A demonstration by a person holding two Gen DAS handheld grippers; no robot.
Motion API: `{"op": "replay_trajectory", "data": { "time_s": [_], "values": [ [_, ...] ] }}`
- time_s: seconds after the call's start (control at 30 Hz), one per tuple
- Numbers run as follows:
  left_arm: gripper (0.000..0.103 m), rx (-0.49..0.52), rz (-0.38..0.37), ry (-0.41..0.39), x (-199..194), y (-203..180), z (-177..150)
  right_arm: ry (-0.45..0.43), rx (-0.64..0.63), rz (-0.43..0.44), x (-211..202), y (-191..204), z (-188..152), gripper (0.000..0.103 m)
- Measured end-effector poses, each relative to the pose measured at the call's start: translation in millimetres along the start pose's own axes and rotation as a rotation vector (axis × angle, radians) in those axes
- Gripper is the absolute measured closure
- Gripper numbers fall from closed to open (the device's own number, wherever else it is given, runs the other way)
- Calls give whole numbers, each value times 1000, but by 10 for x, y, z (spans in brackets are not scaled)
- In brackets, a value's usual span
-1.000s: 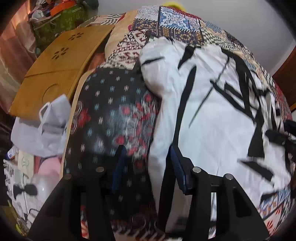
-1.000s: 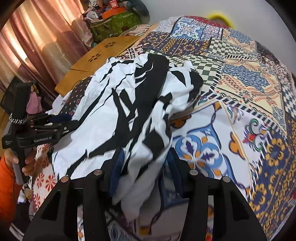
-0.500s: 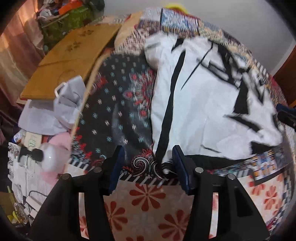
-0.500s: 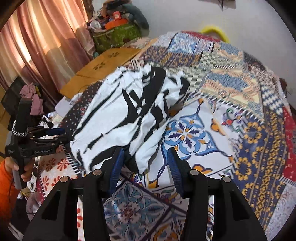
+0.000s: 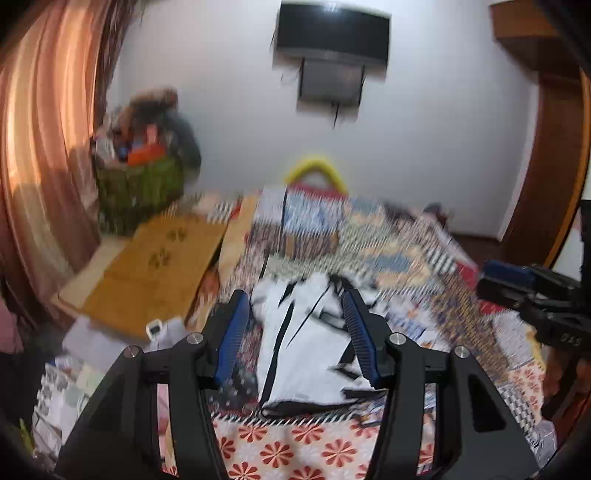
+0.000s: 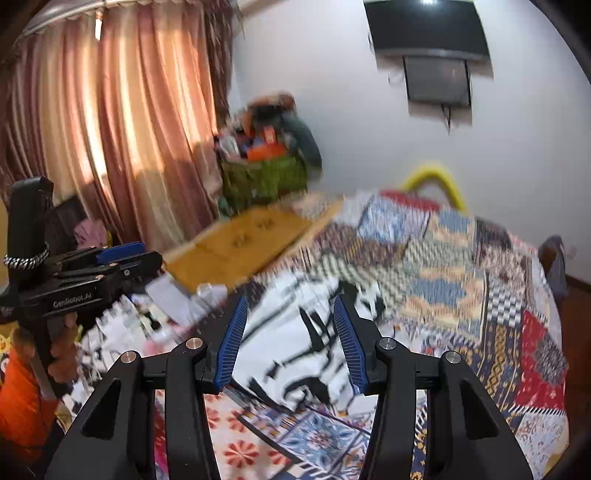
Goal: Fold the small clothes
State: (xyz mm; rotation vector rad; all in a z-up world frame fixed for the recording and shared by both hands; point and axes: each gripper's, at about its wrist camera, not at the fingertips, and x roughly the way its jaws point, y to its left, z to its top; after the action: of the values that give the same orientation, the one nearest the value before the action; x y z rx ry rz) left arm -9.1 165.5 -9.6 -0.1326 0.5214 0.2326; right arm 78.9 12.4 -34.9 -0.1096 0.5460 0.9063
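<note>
- The left gripper (image 5: 295, 332) hangs in the air above the near edge of the bed (image 5: 413, 258); its jaws stand partly apart and nothing is between the blue pads (image 5: 231, 339).
- The right gripper (image 6: 290, 338) is also raised over the near edge of the bed, its jaws partly apart and empty.
- The white garment with black streaks (image 5: 306, 354) lies flat on the patchwork bedspread (image 6: 461, 273), close to the near edge of the bed and toward its left side; neither gripper touches it.
- In the left wrist view a dark strip of the garment lies along its near hem, just beyond the bedspread's band of red flowers (image 5: 277, 450).
- A wooden lap table (image 5: 159, 266) lies flat at the bed's left edge, past the garment.
- A green basket (image 6: 266, 177) heaped with blurred items stands at the far left corner of the bed, next to the pink curtain (image 6: 122, 122).
- A black wall-mounted screen (image 5: 332, 33) hangs on the white wall beyond the far edge of the bed, and a yellow curved object (image 6: 436, 177) rises behind that edge.
- In the right wrist view a hand (image 6: 62, 354) with an orange sleeve (image 6: 22, 402) grips the handle of the left gripper at the left of the frame.
- Both views are smeared by motion, so fine detail of the clutter beside the bed cannot be made out.
</note>
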Motion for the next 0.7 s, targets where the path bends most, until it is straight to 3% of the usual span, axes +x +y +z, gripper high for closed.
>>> {"op": "replay_trajectory", "data": {
  "time_s": [0.23,0.4,0.47,0.7],
  "values": [
    [50,53,31,-175,-625,-278,-40,-158,-23,-11,-450,336,6,58],
    [43,14,44,-194,-711,-276,-129,-191,-19,-55,-542,439,-74,57],
    [32,-6,37,-192,-713,-239,-170,-182,-13,-80,-512,447,-115,38],
    [6,-38,50,-188,-742,-123,-283,-179,2,-140,-482,471,-189,9]
  ]
}}
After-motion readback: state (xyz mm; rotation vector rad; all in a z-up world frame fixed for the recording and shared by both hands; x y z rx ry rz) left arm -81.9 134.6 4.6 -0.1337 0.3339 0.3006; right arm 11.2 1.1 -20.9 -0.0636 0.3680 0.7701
